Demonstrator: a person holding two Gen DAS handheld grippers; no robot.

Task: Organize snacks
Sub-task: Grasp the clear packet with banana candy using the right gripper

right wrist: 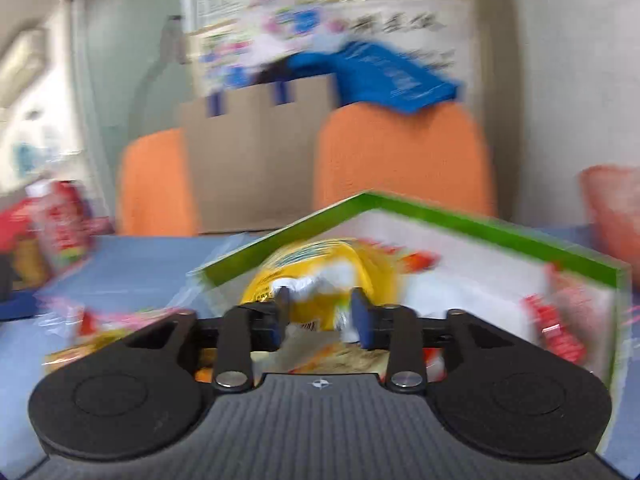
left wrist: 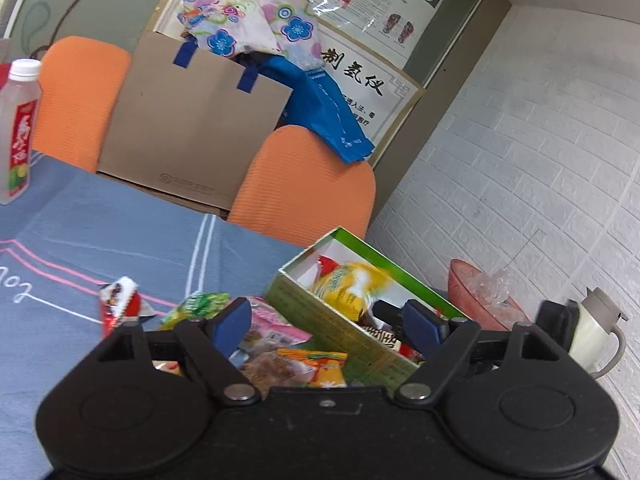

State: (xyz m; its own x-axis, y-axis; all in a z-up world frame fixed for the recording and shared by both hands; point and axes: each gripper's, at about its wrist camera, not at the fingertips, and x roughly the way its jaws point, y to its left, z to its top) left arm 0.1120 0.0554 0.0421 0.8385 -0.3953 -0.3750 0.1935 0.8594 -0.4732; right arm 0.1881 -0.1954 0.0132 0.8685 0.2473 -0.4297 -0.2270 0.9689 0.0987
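Right tool half open around the yellow snack bag in the green box just ahead; grip unclear through blur, so the bag may snag and lift back out. Left tool wide open, empty, above loose snacks on the worktop; could knock them.

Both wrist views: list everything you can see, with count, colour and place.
Snack box: one, green-rimmed, table's right.
Yellow packet: one, in the box.
Loose snack packets: several, mixed colours, left of the box.
Bottle: one, clear with a red label, far left.
Chairs: two, orange, behind the table.
Cardboard box: one, brown, between the chairs.
Basin: one, pink, right.
Kettle: one, cream, far right.
Left claw: open.
Right claw: open, around the yellow packet.
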